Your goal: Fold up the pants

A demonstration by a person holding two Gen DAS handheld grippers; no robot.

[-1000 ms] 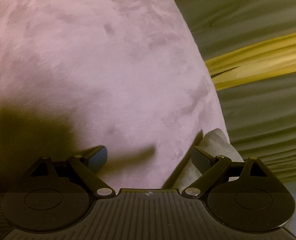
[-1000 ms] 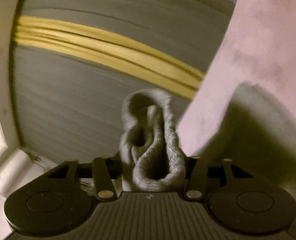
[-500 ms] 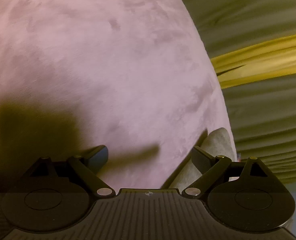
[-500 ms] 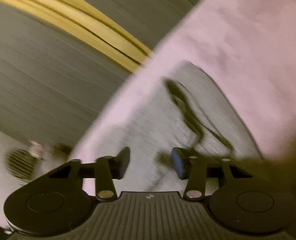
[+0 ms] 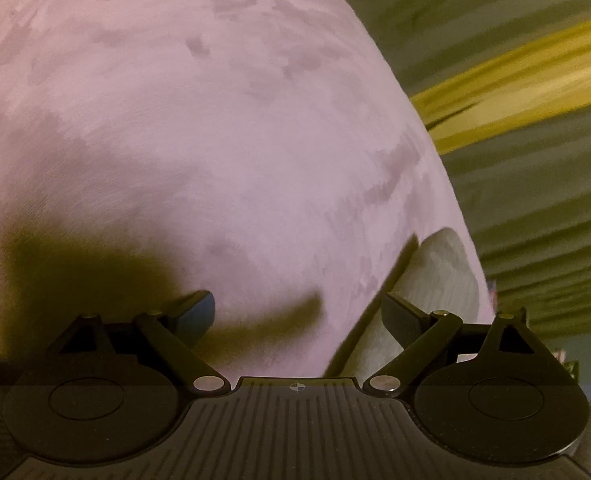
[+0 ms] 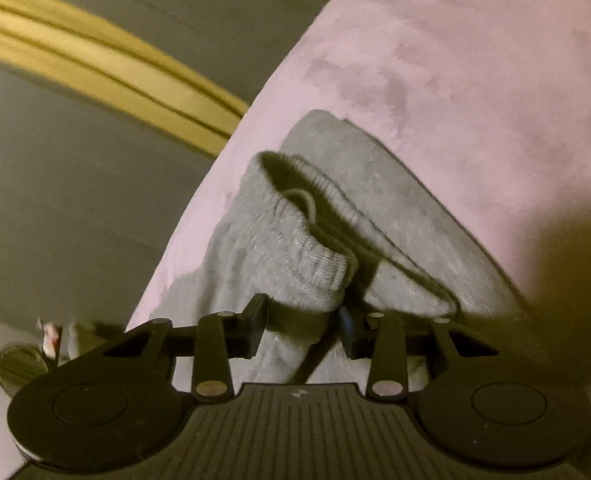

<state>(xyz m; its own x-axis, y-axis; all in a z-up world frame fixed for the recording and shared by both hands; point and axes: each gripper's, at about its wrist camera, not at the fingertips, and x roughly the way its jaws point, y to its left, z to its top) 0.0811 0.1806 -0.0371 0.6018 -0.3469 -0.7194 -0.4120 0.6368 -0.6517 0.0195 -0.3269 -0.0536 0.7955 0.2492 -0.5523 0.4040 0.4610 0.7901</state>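
Surface: pink suede-like cushion [image 5: 215, 128], short nap brushed into darker and lighter patches, softly domed, no seams visible. It fills most of the left wrist view and the upper right of the right wrist view.

Pants [image 6: 335, 216]: grey knit sweat fabric, matte and slightly fuzzy. Ribbed elastic waistband [image 6: 295, 256] is bunched and rolled over on itself; a pale drawcord loop [image 6: 305, 200] shows in the dark hollow of the opening. The garment lies on the cushion close to its edge. In the left wrist view only a rounded grey corner of it shows, lower right.

Edges and room: the cushion edge runs diagonally in both views. Beyond it lies the floor [image 6: 75, 184], dull grey-green, crossed by a yellow stripe [image 6: 95, 68], blurred. The cushion ahead of the left gripper is bare and wide; a dark shadow lies at lower left.

Right gripper [image 6: 301, 318]: angled down over the pants, jaws having just been closing, now clamped on the bunched waistband fabric, which fills the gap between the pads.

Left gripper [image 5: 297, 314]: tilted down toward the cushion, jaws spread wide and released, nothing between them. Its right finger [image 5: 401, 316] sits in front of the grey corner; contact cannot be told.
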